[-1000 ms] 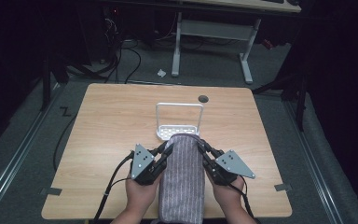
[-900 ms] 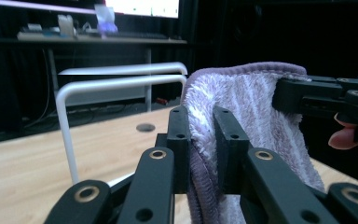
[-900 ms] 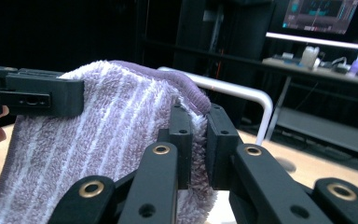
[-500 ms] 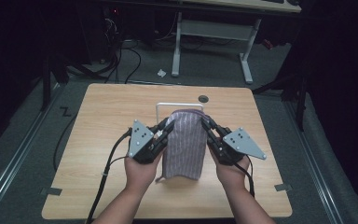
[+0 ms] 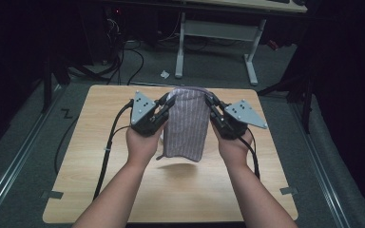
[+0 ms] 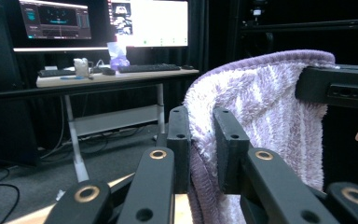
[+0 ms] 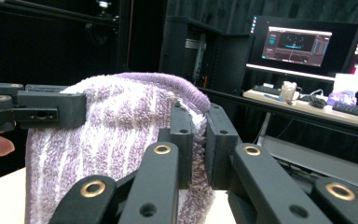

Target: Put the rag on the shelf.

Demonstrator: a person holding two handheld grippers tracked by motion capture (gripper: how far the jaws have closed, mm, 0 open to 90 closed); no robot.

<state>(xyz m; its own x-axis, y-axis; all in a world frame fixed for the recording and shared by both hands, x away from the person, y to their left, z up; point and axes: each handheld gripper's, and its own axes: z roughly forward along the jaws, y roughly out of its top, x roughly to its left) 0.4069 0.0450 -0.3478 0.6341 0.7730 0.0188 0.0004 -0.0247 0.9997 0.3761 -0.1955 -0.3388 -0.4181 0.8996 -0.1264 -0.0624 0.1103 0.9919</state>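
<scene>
Pinching the purple striped towel [image 5: 186, 124] from either side, your left tongs [image 5: 167, 105] and right tongs [image 5: 210, 105] each have both jaws clenched on one upper edge of the cloth. In the left gripper view the left tongs [image 6: 202, 140] squeeze a fold of fluffy pile, and the right tongs [image 6: 338, 86] cross the towel [image 6: 261, 116] at its far edge. In the right gripper view the right tongs [image 7: 199, 135] bite the hem of the towel [image 7: 116, 135], with the left tongs [image 7: 51, 111] gripping the opposite side. You hold the towel raised above the wooden worktop [image 5: 100, 161], its top arched between the tongs and its lower end hanging free over a faint shadow. Beyond the worktop stands a desk [image 6: 102, 77] carrying lit monitors [image 6: 56, 18] and a keyboard [image 6: 149, 68].
</scene>
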